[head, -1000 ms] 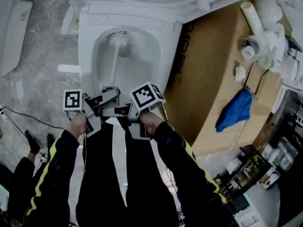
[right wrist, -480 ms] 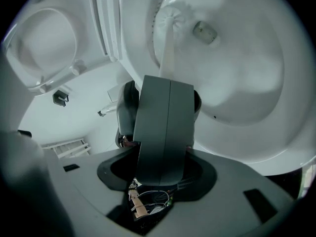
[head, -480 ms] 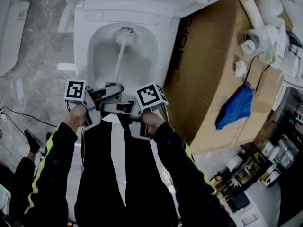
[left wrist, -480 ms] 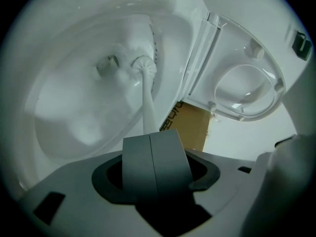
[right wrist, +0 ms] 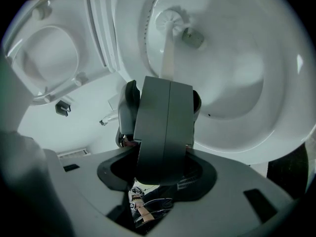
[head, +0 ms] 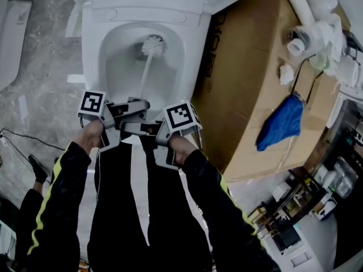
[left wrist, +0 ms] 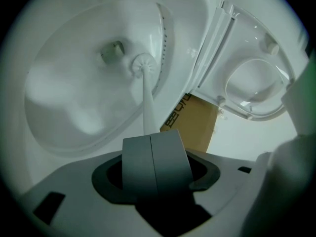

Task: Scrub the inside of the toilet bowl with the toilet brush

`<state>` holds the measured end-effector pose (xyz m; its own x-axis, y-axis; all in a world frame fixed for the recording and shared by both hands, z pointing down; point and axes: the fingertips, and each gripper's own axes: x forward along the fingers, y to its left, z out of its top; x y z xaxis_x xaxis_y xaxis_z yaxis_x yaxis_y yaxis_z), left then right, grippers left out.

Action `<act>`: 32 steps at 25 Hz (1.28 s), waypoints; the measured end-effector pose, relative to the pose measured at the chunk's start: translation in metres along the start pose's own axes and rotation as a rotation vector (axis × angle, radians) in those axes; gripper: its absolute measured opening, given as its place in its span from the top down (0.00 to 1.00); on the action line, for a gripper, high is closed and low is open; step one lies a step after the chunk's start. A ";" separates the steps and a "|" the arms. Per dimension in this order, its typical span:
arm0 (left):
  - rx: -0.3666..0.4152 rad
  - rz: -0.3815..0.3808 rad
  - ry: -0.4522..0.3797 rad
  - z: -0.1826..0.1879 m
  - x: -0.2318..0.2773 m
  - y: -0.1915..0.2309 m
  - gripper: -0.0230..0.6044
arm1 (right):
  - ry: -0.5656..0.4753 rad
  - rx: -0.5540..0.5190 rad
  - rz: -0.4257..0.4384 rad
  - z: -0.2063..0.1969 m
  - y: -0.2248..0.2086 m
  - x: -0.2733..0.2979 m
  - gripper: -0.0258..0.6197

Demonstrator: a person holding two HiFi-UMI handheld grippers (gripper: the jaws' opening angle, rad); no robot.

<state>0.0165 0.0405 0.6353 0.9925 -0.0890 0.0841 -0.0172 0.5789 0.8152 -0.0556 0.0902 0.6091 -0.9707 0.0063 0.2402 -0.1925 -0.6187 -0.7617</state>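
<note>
Left gripper [head: 138, 103] is clamping the toilet brush [head: 147, 69] inside the toilet bowl [head: 92, 44]; I am seeing right gripper [head: 142, 129] closed just behind, cardboard box [head: 249, 95] crowding alongside.

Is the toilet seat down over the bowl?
No, the toilet seat stands raised, and the toilet brush reaches into the open toilet bowl.

One toilet bowl [head: 91, 55], one raised seat [left wrist: 252, 88] behind it, one toilet brush [head: 152, 45] inside it. Two grippers meet just in front of the bowl, the left gripper [head: 140, 104] and the right gripper [head: 139, 129], each with one marker cube, two in all. Beside the bowl stands one cardboard box [head: 244, 95], and on it lie one blue cloth [head: 278, 126] and one crumpled white wad [head: 285, 72]. Two black sleeves [head: 62, 191] reach toward the bowl.
</note>
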 end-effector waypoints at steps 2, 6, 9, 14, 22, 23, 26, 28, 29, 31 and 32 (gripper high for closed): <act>-0.021 0.011 0.009 -0.004 0.001 0.004 0.55 | -0.012 0.019 0.008 -0.003 -0.002 -0.001 0.64; -0.055 0.020 0.028 -0.011 0.002 0.009 0.55 | -0.039 0.041 0.017 -0.008 -0.003 -0.003 0.64; -0.075 0.025 0.047 -0.017 0.003 0.011 0.55 | -0.052 0.053 0.025 -0.012 -0.004 -0.004 0.64; -0.108 0.030 0.066 -0.025 0.005 0.013 0.55 | -0.066 0.072 0.032 -0.019 -0.005 -0.007 0.64; -0.157 0.050 0.093 -0.047 0.002 0.020 0.55 | -0.070 0.114 0.046 -0.038 -0.010 -0.007 0.64; -0.163 0.057 0.094 -0.049 0.001 0.021 0.55 | -0.070 0.120 0.048 -0.041 -0.010 -0.006 0.64; -0.177 0.078 0.094 -0.055 -0.002 0.025 0.55 | -0.072 0.135 0.056 -0.046 -0.012 -0.006 0.64; -0.187 0.088 0.094 -0.058 -0.003 0.027 0.55 | -0.073 0.146 0.061 -0.050 -0.013 -0.005 0.64; -0.191 0.091 0.094 -0.060 -0.004 0.027 0.55 | -0.073 0.149 0.061 -0.052 -0.013 -0.005 0.64; -0.202 0.095 0.094 -0.064 -0.004 0.028 0.55 | -0.071 0.156 0.062 -0.055 -0.014 -0.005 0.64; -0.207 0.098 0.093 -0.065 -0.004 0.029 0.55 | -0.070 0.162 0.064 -0.057 -0.014 -0.005 0.64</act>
<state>0.0195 0.1105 0.6208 0.9943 0.0457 0.0962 -0.0986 0.7356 0.6702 -0.0558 0.1435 0.5839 -0.9668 -0.0886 0.2398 -0.0991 -0.7347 -0.6711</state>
